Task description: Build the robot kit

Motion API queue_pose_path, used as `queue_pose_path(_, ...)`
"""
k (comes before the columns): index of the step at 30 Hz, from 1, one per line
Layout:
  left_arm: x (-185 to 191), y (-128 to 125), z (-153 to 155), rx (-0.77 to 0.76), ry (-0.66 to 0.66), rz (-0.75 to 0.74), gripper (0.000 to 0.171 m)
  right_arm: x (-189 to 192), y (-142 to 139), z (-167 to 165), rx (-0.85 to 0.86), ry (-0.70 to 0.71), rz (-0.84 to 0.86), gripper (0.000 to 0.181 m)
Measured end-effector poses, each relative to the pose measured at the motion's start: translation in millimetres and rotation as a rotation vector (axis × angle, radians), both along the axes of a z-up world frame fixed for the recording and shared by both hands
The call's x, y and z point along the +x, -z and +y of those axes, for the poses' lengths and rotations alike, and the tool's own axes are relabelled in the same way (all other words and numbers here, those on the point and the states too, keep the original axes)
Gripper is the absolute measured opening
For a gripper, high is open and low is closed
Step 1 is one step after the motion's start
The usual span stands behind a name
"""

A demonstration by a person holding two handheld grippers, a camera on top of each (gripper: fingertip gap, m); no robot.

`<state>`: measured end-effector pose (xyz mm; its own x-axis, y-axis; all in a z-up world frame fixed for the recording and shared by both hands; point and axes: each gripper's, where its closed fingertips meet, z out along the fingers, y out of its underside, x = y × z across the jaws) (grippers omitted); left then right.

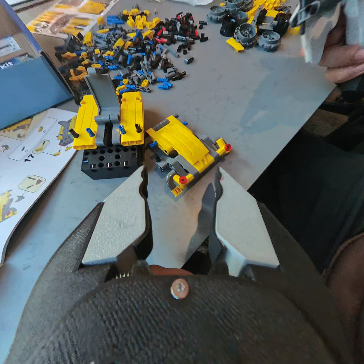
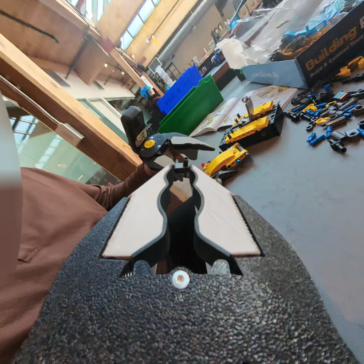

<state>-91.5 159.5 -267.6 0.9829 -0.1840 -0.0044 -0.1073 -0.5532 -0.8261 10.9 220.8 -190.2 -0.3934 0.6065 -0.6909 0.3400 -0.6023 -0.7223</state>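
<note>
1. The right gripper (image 2: 180, 167) has its jaws nearly closed, pinching one small black connector piece (image 2: 180, 165) at the very tips, held up in the air off the worktop.
2. The left gripper (image 1: 182, 177) hangs just above the grey worktop (image 1: 246, 110) with its jaws wide apart and nothing between them.
3. Just ahead of the left gripper's tips lies one yellow and grey curved assembly (image 1: 183, 147) with two red pins showing at its near corners.
4. Beside it to the left stands one black block with holes (image 1: 110, 161), carrying two yellow panels (image 1: 132, 118) with one grey curved piece (image 1: 104, 92) rising between them.
5. One open instruction booklet (image 1: 29, 153) lies left of the block, and one blue box (image 1: 25, 86) stands behind it.
6. Farther on, a loose pile of small parts (image 1: 137, 43) in blue, yellow, black, grey and red spreads over the worktop, too many to count.
7. At the far right sit several grey wheel hubs (image 1: 246, 33); at least five show.
8. In the right wrist view, one green bin (image 2: 193, 106) and one blue bin (image 2: 181, 88) stand beyond the booklet.
</note>
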Motion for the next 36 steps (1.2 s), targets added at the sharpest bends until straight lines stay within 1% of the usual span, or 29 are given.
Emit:
queue_pose_path(3, 0, 7, 1, -0.04, -0.009, -0.03, 0.066, 3, -5, -2, -0.06, -0.039, 0.011, 0.012)
queue_pose_path(7, 3, 17, 2, -0.098, 0.009, -0.058, 0.066, 2, -2, -9, -0.066, -0.061, 0.002, 0.012)
queue_pose_path(9, 6, 20, 3, -0.113, 0.021, -0.066, 0.067, 1, 5, -9, -0.002, -0.046, -0.024, 0.012)
queue_pose_path(12, 4, 21, 3, -0.112, 0.021, -0.048, 0.06, 0, 19, -12, 0.165, -0.023, -0.071, 0.012)
queue_pose_path(15, 2, 21, 0, -0.107, 0.03, -0.034, 0.044, -1, 30, -15, 0.284, -0.018, -0.108, 0.012)
queue_pose_path(17, 0, 21, -2, -0.105, 0.035, -0.029, 0.036, -2, 36, -18, 0.314, -0.026, -0.127, 0.012)
queue_pose_path(21, -1, 21, -7, -0.106, 0.064, -0.026, 0.032, -4, 50, -21, 0.341, -0.045, -0.17, 0.012)
queue_pose_path(23, 1, 21, -13, -0.11, 0.118, -0.016, 0.027, -5, 53, -23, 0.354, -0.055, -0.179, 0.012)
queue_pose_path(25, 6, 22, -22, -0.115, 0.201, -0.009, 0.023, -5, 53, -26, 0.375, -0.066, -0.178, 0.012)
queue_pose_path(29, 9, 22, -35, -0.14, 0.304, -0.002, 0.023, -4, 63, -33, 0.475, -0.08, -0.203, 0.012)
queue_pose_path(31, 4, 22, -36, -0.149, 0.295, 0.024, 0.023, -4, 69, -37, 0.538, -0.094, -0.221, 0.012)
queue_pose_path(32, 1, 22, -38, -0.156, 0.285, 0.025, 0.025, -4, 72, -38, 0.57, -0.094, -0.228, 0.012)
queue_pose_path(36, -13, 18, -46, -0.187, 0.213, -0.025, 0.049, -6, 75, -39, 0.663, -0.072, -0.234, 0.012)
